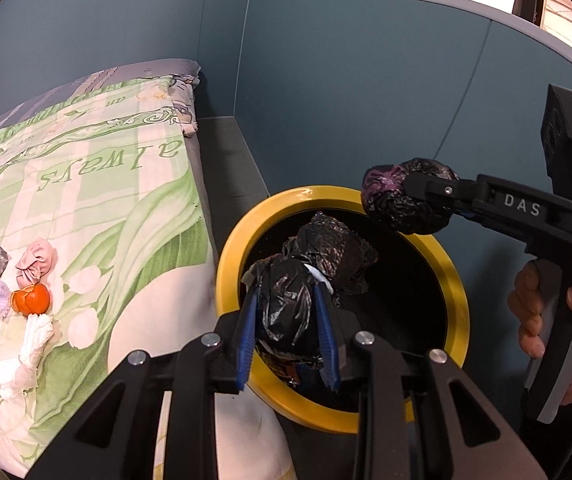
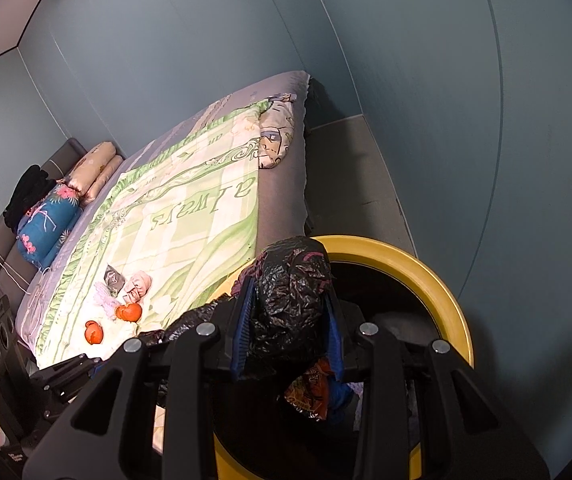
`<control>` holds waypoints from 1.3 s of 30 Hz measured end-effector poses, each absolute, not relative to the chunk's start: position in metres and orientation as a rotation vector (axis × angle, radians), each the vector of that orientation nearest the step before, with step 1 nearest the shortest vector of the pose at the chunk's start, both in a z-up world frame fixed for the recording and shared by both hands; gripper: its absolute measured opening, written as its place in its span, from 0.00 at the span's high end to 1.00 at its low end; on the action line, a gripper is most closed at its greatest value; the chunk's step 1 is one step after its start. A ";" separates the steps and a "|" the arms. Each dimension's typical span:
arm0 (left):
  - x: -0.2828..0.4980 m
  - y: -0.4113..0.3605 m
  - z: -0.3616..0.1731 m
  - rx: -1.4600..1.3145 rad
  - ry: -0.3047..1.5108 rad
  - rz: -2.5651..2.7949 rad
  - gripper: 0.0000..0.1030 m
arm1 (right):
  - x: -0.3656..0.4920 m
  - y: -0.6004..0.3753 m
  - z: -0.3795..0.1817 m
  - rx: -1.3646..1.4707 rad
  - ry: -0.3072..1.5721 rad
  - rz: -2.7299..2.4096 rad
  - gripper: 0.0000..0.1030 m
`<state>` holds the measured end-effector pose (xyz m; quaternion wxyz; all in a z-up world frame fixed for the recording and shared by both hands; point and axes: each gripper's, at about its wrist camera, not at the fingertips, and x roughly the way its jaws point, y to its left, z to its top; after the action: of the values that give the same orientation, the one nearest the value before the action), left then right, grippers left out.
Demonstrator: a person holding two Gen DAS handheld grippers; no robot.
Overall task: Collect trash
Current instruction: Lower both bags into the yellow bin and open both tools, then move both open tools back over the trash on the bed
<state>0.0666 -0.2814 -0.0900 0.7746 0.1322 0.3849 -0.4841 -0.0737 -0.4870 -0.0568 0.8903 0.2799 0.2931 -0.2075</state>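
The left hand-held gripper (image 1: 288,316) is clamped on a crumpled black plastic bag (image 1: 286,300) above the mouth of the yellow-rimmed bin (image 1: 241,236). The right hand-held gripper (image 2: 290,328) is clamped on a second wad of black plastic (image 2: 292,292), over the bin's far rim. More trash lies on the bed (image 1: 133,184): orange peels (image 1: 29,298), a pink wad (image 1: 35,260) and white tissue (image 1: 25,352).

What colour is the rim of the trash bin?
Yellow; the trash bin's rim shows best in the left wrist view.
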 end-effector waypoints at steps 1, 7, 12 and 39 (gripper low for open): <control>0.065 -0.282 -0.091 0.291 0.832 -1.050 0.74 | -0.074 -0.487 -0.058 0.583 0.610 -0.430 0.70; 0.064 -0.283 -0.096 0.289 0.843 -1.066 0.74 | -0.074 -0.488 -0.061 0.589 0.617 -0.431 0.69; 0.062 -0.280 -0.096 0.280 0.838 -1.075 0.73 | -0.074 -0.488 -0.063 0.596 0.620 -0.438 0.65; 0.101 -0.210 -0.055 0.148 0.740 -0.918 0.21 | -0.058 -0.469 -0.039 0.557 0.531 -0.371 0.32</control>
<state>0.1012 -0.2104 -0.0551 0.8285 0.0698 0.3486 -0.4326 -0.0577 -0.4692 -0.0392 0.9101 0.2703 0.2576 -0.1798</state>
